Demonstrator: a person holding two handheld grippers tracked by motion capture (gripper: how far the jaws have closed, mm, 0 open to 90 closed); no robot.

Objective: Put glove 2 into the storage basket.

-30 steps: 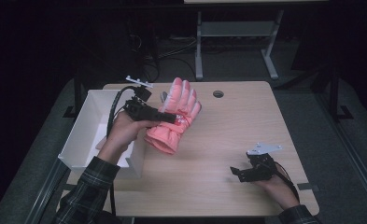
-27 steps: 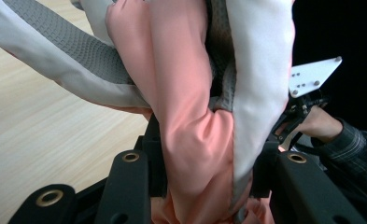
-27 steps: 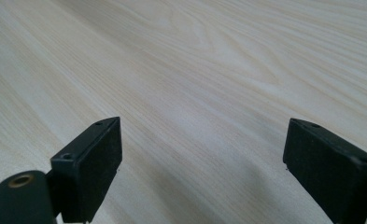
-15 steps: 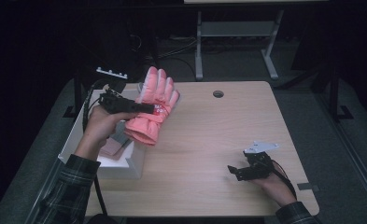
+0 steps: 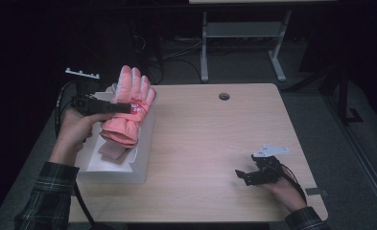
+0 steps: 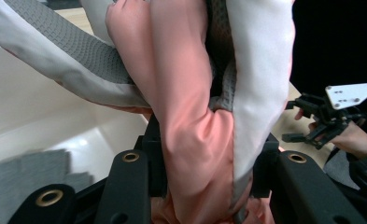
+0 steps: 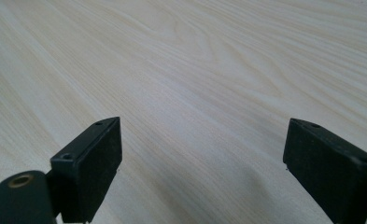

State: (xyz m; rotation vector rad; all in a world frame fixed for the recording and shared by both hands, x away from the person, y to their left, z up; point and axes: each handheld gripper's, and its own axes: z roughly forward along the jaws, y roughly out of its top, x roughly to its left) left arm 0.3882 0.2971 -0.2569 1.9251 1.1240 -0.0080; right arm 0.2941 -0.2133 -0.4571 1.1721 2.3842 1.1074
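left gripper [image 5: 128, 108]: clenched on pink glove [image 5: 128, 103] | glove above white box [image 5: 140, 153]

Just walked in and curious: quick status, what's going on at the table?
Left gripper shut on pink glove, held above white box. Right gripper open, holding nothing, low over table. Something grey already in box; nothing blocking.

Open white rectangular box [image 5: 139, 158] sits at left table edge; padded pink winter glove [image 5: 127, 108] hangs over it in left gripper [image 5: 128, 108], blocking entry from above. Light wooden tabletop [image 5: 210, 143] between box and right gripper [image 5: 241, 174] is bare, free passage. Small round grommet hole [image 5: 224, 96] near far edge.
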